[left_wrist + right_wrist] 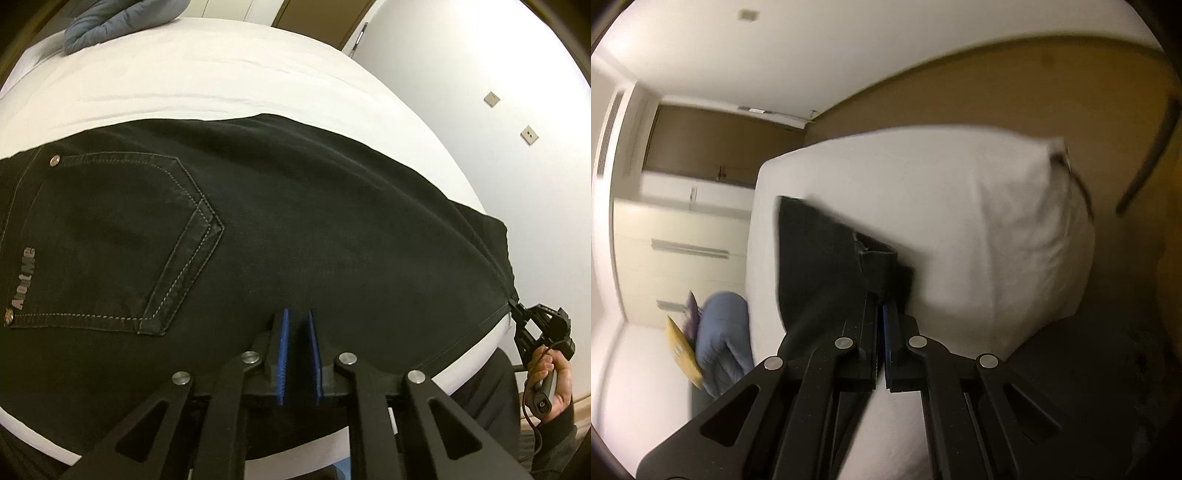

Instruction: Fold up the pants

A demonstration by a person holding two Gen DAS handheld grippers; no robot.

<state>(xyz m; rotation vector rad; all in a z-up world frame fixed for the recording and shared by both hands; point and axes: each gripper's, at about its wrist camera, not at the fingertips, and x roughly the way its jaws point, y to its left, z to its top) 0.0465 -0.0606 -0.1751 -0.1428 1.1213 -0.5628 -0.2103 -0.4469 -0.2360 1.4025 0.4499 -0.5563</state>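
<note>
Black jeans [295, 221] lie across the white bed [221, 85], back pocket [122, 240] up at the left. My left gripper [297, 321] is shut on the near edge of the jeans, fabric between its blue pads. My right gripper [517, 314] shows at the far right of the left wrist view, shut on the leg end and holding it at the bed's edge. In the right wrist view the right gripper [882, 295] is shut on the black pants [820, 258], whose hem sticks out past the fingertips. The view is blurred.
A grey-blue quilted item [110, 22] lies at the far side of the bed and shows in the right wrist view [724, 339] beside a yellow packet [679, 350]. A white wall [480, 74] with sockets stands to the right. Drawers [683, 251] stand beyond.
</note>
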